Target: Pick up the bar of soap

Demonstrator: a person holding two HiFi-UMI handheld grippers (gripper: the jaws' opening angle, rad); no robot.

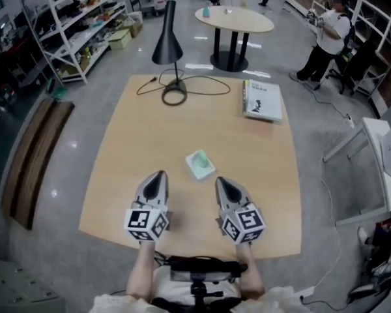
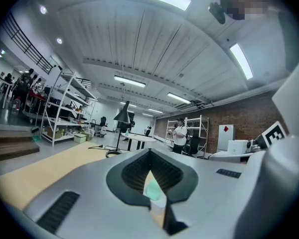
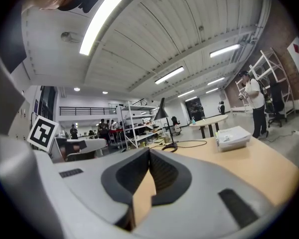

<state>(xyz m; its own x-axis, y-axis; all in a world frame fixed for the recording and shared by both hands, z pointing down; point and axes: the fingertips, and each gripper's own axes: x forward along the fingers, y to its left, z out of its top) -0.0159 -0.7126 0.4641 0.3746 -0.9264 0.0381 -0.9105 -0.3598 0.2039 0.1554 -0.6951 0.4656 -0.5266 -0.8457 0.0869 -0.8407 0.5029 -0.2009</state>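
Note:
The bar of soap (image 1: 199,164) is pale green in a clear wrapper and lies flat on the wooden table (image 1: 124,168), a little in front of the middle. My left gripper (image 1: 160,175) hovers just to the soap's near left, with its jaws together and nothing in them. My right gripper (image 1: 220,181) is just to the soap's near right, also shut and empty. In the left gripper view, the soap (image 2: 152,187) shows as a green patch through the slot below the closed tips (image 2: 149,153). The right gripper view shows only bare table past its closed tips (image 3: 149,151).
A black desk lamp (image 1: 168,44) with a coiled cable (image 1: 174,95) stands at the table's far edge. A stack of booklets (image 1: 262,100) lies at the far right. Beyond are a round table (image 1: 234,18), a person (image 1: 327,39), shelving (image 1: 72,25) and a bench (image 1: 32,158).

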